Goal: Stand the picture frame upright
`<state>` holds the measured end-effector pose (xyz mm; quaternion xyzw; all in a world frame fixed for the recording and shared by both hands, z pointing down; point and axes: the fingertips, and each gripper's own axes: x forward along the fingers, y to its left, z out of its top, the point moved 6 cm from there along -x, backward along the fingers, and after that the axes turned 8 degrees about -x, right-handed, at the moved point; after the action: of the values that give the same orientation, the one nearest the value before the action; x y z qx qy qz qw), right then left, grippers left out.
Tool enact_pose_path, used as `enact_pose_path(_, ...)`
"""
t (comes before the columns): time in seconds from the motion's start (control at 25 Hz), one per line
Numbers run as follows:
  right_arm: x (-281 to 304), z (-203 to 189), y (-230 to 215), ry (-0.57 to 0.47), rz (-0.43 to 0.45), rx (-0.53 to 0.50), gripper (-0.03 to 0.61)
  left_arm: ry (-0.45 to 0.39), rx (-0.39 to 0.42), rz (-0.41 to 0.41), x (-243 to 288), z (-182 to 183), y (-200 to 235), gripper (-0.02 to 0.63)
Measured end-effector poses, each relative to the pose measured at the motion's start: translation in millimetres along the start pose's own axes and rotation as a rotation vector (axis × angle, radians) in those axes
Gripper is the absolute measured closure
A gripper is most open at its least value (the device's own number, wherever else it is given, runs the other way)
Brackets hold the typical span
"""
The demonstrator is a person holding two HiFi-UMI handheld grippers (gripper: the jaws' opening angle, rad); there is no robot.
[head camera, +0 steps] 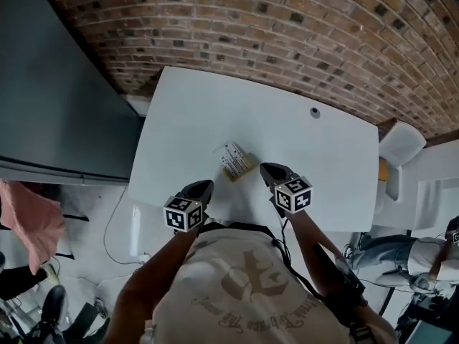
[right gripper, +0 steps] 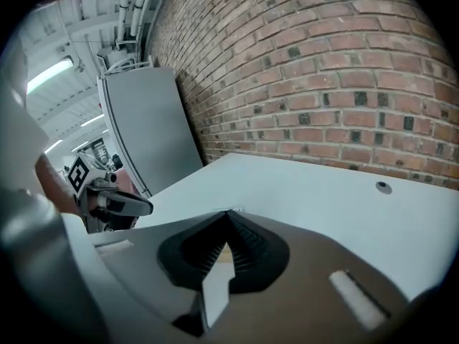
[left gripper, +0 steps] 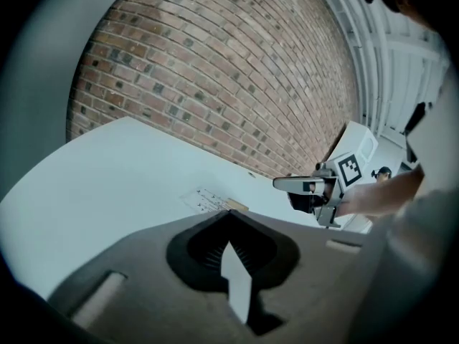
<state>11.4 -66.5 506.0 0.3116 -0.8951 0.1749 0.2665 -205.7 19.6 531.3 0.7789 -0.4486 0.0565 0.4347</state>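
Observation:
A small picture frame (head camera: 235, 160) with a pale wooden edge lies flat near the front middle of the white table (head camera: 193, 113). Seen from the left gripper, the frame (left gripper: 214, 201) sits just past the jaw tips. My left gripper (head camera: 206, 185) hovers at the table's front edge, left of and below the frame, shut with nothing in it. On the other side, my right gripper (head camera: 270, 169) is close beside the frame's right, also shut and empty. From the right gripper view, only a sliver of the frame (right gripper: 234, 210) shows over the closed jaws.
A brick wall (head camera: 287, 27) runs behind the table. A grey cabinet (head camera: 50, 84) stands at the left. A round cable grommet (head camera: 314, 112) sits at the table's back right. A white chair (head camera: 400, 143) stands past the right edge. Pink cloth (head camera: 29, 217) hangs at lower left.

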Motion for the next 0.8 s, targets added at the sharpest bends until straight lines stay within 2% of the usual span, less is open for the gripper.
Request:
enact_pose_path(0.28,42,2,-27,0.125,0.068,-0.006,0.571,0.057,-0.120,0.052,36,0,13,0.611)
enact_pose_path(0.6,89,-4,-35,0.286,0.197,-0.027,0.571,0.111,-0.269,0.106,68,-2,25,0.605)
enact_pose_path(0.64,94,-6,-34,0.309,0.215,-0.024,0.571,0.116,-0.295,0.110,71,-3,25,0.571)
enact_pose_path(0.72,103,-11,-33,0.350,0.245,-0.022,0.567,0.128,-0.343,0.121,76,-6,25,0.543)
enact_pose_path(0.8,111,-16,-33,0.394,0.271,-0.022,0.513,0.144,-0.382,0.133,83,-8,26,0.505)
